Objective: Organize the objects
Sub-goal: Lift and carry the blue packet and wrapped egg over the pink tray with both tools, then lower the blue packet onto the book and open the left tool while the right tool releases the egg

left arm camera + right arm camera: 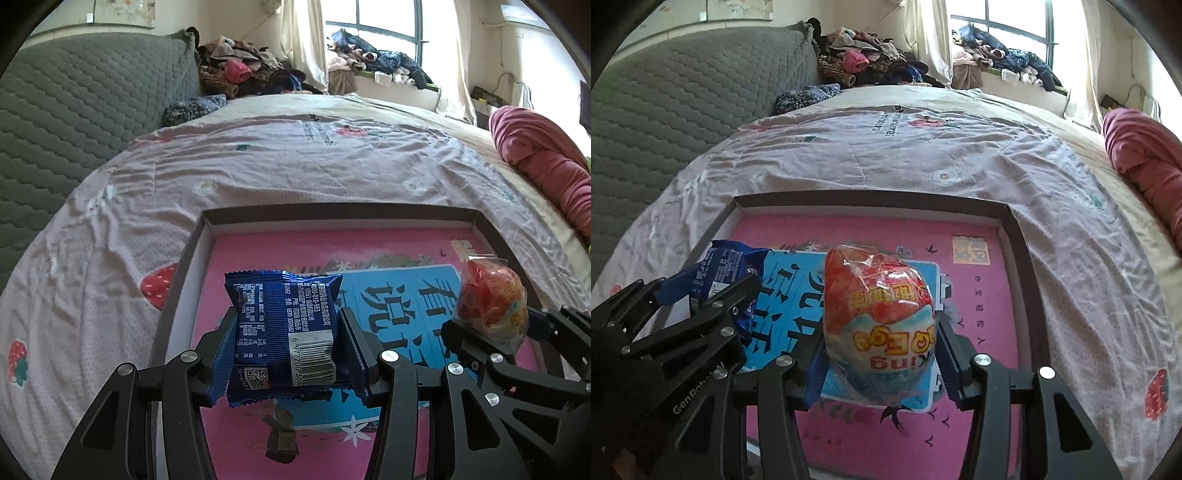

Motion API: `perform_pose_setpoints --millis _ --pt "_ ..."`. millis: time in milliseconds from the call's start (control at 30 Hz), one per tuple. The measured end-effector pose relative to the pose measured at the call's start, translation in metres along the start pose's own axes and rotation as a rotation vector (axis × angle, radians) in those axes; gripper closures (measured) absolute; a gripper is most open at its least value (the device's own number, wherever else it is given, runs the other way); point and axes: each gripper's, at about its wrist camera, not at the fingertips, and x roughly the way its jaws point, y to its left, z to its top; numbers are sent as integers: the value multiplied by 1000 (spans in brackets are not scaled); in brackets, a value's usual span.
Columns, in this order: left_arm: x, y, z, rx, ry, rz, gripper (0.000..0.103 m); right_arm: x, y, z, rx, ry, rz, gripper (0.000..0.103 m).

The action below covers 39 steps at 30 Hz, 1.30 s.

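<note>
Two snacks held above the box

We have the left gripper (288, 347) clamped on the blue packet (282, 328) and the right gripper (881, 354) clamped on the egg-shaped snack (879, 321), both over the shallow box (332, 216). Neither is set inside yet; placing remains.

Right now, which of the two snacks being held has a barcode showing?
The flat blue snack packet in the left gripper. The egg-shaped red snack in the right gripper shows only yellow lettering.
</note>
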Motion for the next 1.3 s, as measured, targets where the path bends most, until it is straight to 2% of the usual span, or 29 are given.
perform_pose_setpoints --millis 267,933,1300 --pt "9 -7 -2 26 42 -7 49 9 -5 -3 15 34 -4 51" --pt "16 0 -2 -3 58 -37 46 15 -5 -7 8 45 -29 51" --pt "19 7 -3 -26 83 -34 35 19 -6 -8 -12 62 -40 51"
